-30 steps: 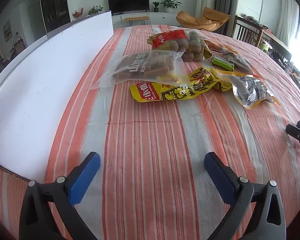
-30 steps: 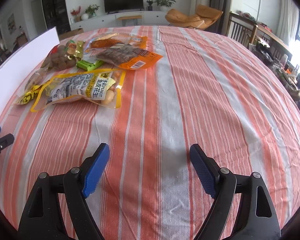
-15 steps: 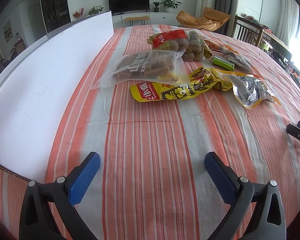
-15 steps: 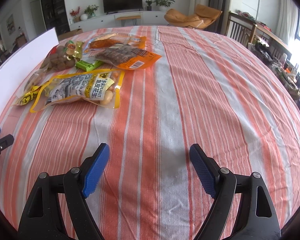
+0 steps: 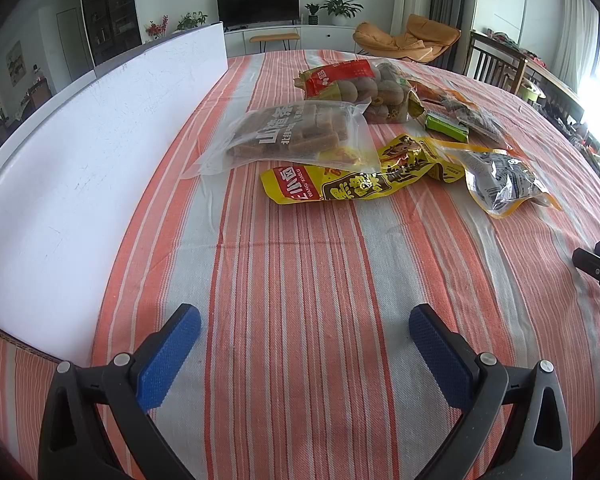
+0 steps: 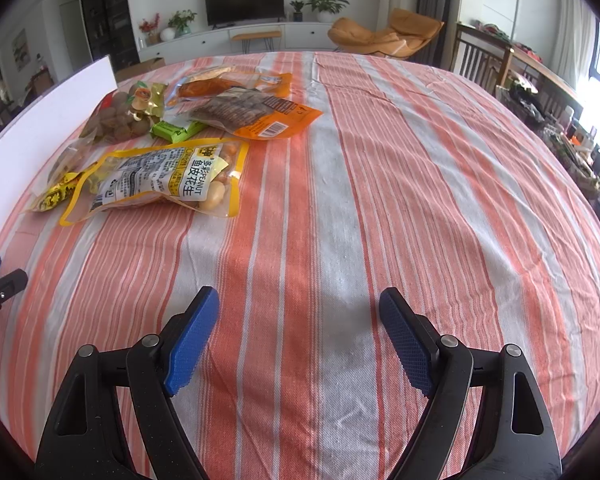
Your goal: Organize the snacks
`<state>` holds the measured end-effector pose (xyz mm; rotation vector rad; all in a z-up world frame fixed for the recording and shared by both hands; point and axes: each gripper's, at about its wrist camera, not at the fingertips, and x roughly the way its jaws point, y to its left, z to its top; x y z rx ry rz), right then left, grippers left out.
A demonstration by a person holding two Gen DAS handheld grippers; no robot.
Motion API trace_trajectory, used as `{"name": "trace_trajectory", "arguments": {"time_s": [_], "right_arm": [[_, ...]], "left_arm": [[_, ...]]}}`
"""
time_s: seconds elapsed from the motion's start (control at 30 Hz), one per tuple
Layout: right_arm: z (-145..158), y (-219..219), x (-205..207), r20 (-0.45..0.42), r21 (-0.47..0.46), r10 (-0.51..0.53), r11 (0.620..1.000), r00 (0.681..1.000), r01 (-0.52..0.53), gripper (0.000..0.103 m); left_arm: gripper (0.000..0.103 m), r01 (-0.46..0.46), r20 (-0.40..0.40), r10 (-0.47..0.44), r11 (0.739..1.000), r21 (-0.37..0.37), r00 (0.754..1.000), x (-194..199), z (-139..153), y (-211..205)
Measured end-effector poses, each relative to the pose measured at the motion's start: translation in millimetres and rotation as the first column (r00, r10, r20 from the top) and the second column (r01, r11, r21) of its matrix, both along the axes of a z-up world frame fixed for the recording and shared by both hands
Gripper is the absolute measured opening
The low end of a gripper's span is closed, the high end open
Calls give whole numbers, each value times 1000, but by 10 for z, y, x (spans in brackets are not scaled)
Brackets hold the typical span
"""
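Seven snack items lie in the upper middle of the frame: six bags (image 5: pixel 300 138) and one small green bar (image 5: pixel 446 125). One white board (image 5: pixel 80 168) stands at left. Two grippers show.

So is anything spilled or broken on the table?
No, nothing looks spilled or torn. The snack bags just lie jumbled: the clear bag of brown sticks overlaps the yellow packet, and the peanut bag lies slanted beside them on the striped tablecloth.
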<state>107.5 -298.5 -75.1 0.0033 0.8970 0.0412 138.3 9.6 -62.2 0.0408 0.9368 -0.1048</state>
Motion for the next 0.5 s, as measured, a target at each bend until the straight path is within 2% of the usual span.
{"name": "trace_trajectory", "arguments": {"time_s": [0.5], "right_arm": [[-1, -10, 0, -2, 4, 0, 1000, 1000, 0, 86]], "left_arm": [[103, 0, 0, 0, 1000, -1, 1000, 2, -3, -2]]}}
